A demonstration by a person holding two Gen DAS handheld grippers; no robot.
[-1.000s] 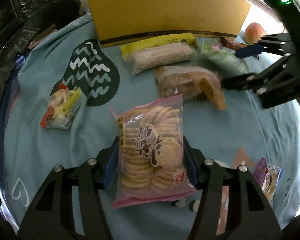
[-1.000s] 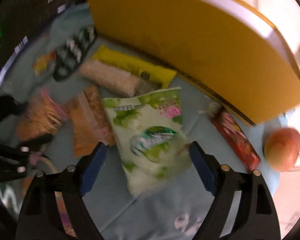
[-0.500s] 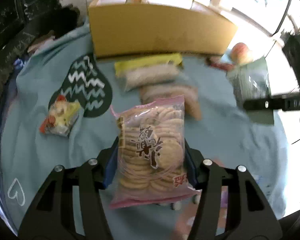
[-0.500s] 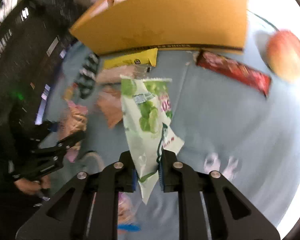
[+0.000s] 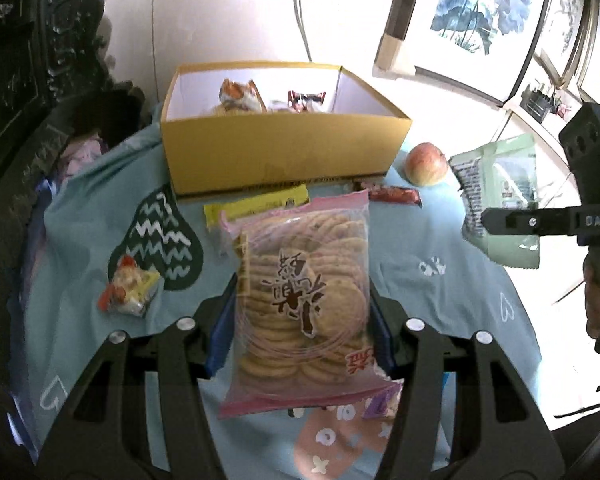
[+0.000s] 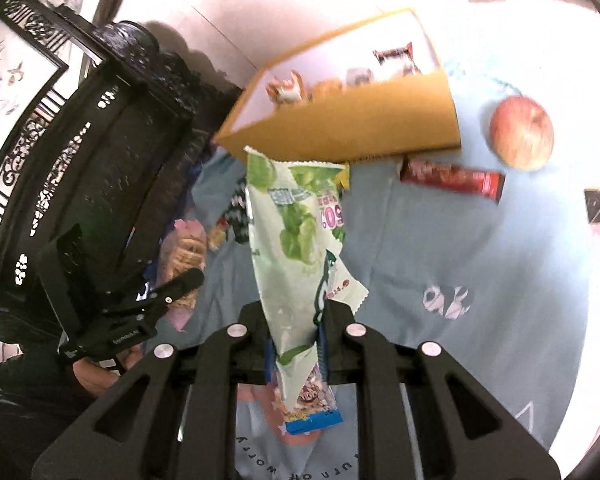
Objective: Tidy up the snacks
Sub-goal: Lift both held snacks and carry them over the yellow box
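- The left hand-held gripper is clamped on a clear pink-edged bag of round biscuits, held above the table's blue patterned cloth.
- The right hand-held gripper pinches a pale green snack packet by its lower part, raised in the air off to the right of the yellow box.
- The box stands open beyond the biscuits with several wrapped snacks inside; its front wall hides most of them.
- Just before the box lie a yellow packet, half covered by the biscuit bag, and a red bar; an apple sits beside the box corner.
- A small yellow-and-red sweet packet lies apart on the left.
- The right wrist view is blurred, so the print is hard to read.
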